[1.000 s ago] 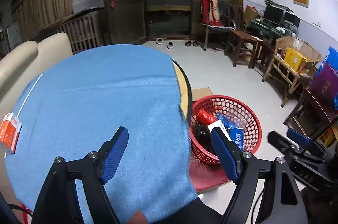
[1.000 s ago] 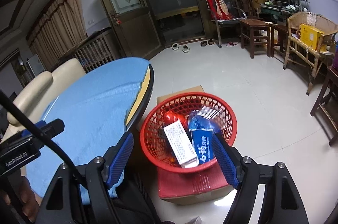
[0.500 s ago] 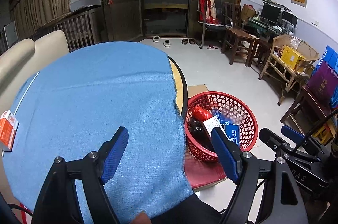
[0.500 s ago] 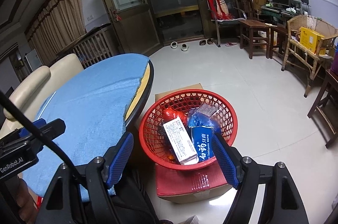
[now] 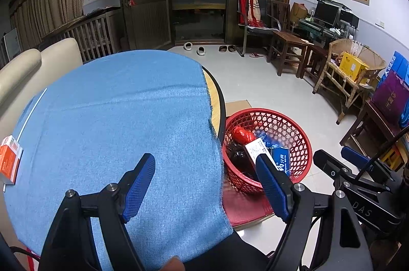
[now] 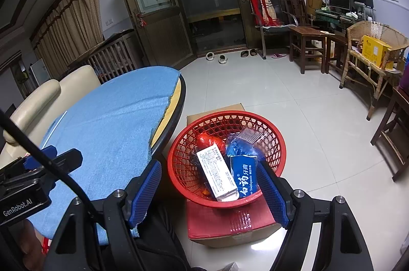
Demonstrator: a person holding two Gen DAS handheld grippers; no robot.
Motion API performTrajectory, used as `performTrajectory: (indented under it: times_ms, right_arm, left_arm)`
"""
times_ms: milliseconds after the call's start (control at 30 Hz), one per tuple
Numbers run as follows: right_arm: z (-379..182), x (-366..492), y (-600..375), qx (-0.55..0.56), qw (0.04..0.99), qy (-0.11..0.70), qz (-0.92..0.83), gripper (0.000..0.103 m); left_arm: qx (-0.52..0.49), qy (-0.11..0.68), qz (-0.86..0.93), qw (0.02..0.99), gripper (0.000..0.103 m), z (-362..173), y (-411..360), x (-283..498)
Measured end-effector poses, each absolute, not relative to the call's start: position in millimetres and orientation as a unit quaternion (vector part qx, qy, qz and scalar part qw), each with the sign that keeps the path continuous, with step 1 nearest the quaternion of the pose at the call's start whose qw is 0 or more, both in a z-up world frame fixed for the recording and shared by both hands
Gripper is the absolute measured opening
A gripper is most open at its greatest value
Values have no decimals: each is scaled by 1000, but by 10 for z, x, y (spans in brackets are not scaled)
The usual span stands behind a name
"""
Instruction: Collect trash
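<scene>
Little has changed over the last second: both hands keep still, so we judge this a pause between pickups. Our left gripper hangs released over the blue-clothed worktop, nothing between its fingers. Our right gripper is likewise spread and empty, with the red basket just ahead of its fingers, already holding boxes and wrappers. An orange box, far left of the left fingers, is cut off at the frame edge; whether it is trash we cannot tell.
</scene>
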State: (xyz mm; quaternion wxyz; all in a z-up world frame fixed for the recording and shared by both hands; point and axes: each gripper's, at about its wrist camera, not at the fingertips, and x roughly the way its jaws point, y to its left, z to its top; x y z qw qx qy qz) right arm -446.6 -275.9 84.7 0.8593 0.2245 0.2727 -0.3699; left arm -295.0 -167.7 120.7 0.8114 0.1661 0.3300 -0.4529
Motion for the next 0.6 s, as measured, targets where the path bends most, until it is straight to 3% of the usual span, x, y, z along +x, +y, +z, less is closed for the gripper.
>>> performTrajectory:
  times_ms: [600]
  right_arm:
    - [832, -4467, -2760, 225, 858, 275, -371, 79]
  left_arm:
    - [167, 332, -453, 810, 82, 1211, -1669, -2929]
